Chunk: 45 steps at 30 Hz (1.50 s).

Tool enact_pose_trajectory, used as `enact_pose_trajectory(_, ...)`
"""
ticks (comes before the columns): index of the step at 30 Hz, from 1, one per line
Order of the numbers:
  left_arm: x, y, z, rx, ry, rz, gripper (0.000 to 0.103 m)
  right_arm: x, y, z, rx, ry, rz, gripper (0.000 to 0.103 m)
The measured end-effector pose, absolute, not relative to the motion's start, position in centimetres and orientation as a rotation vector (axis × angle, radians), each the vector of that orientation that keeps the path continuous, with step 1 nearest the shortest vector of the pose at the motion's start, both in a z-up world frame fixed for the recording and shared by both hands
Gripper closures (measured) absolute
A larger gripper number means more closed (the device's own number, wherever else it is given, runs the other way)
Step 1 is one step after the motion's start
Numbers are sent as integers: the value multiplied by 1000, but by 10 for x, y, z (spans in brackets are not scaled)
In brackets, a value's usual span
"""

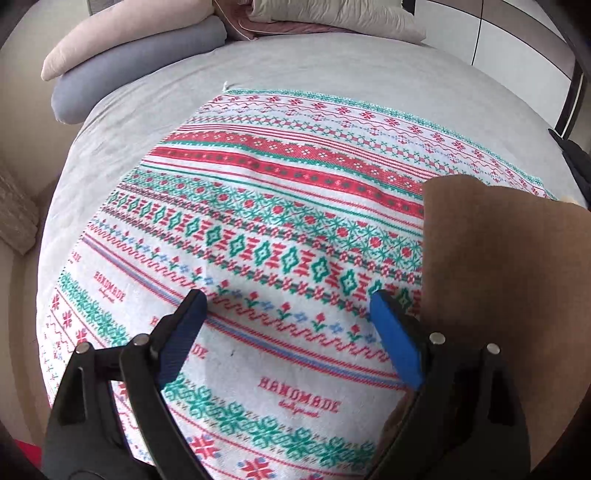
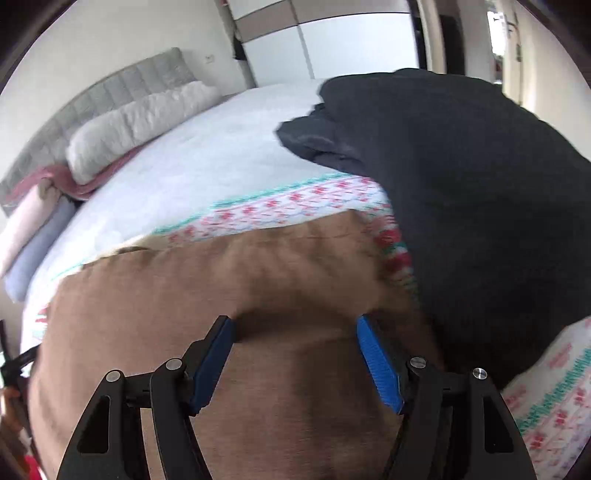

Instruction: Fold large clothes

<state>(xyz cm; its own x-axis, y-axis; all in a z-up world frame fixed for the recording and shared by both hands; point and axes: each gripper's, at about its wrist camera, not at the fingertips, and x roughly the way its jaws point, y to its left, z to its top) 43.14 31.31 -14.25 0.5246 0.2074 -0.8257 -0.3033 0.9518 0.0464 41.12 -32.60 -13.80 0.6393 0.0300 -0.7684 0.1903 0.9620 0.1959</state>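
A white blanket (image 1: pixel 258 206) with red and green knit-style bands and the word HANDMADE lies spread over the bed. A brown garment (image 1: pixel 498 295) lies flat on its right part. My left gripper (image 1: pixel 288 299) hovers over the blanket, open, with only the blanket's pattern showing between its blue pads. In the right wrist view, the brown garment (image 2: pixel 221 280) fills the foreground, and my right gripper (image 2: pixel 293 323) stands open just above it; a soft ridge of brown cloth lies near the fingertips, which do not pinch it. A dark garment (image 2: pixel 461 203) is heaped at the right, over the blanket (image 2: pixel 295 203).
Pillows (image 1: pixel 122 48) and folded bedding (image 1: pixel 332 18) are stacked at the head of the bed, against a grey padded headboard (image 2: pixel 110 88). A grey sheet (image 1: pixel 295 66) covers the mattress beyond the blanket. White wardrobe doors (image 2: pixel 332 48) stand behind the bed.
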Motion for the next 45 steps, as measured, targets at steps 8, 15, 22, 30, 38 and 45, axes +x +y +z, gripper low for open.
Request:
enact_pose_trajectory(8, 310, 285, -87, -146, 906, 321, 10, 313, -295, -93, 165, 825, -97, 28)
enact_pose_trajectory(15, 220, 200, -66, -264, 1002, 221, 1, 205, -223, -73, 125, 828, -6, 17)
enact_pose_trajectory(22, 159, 97, -72, -193, 1076, 116, 1, 143, -180, -77, 85, 914, 28, 12)
enact_pose_trajectory(30, 136, 49, -88, -11, 1015, 179, 1, 121, -176, -100, -7, 936, 13, 11)
enact_pose_trajectory(38, 126, 25, -107, 9, 1026, 129, 1, 130, -180, -114, 6, 965, 20, 11)
enact_pose_trajectory(45, 133, 38, -114, -78, 1042, 109, 1, 136, -172, -119, -14, 970, 19, 11)
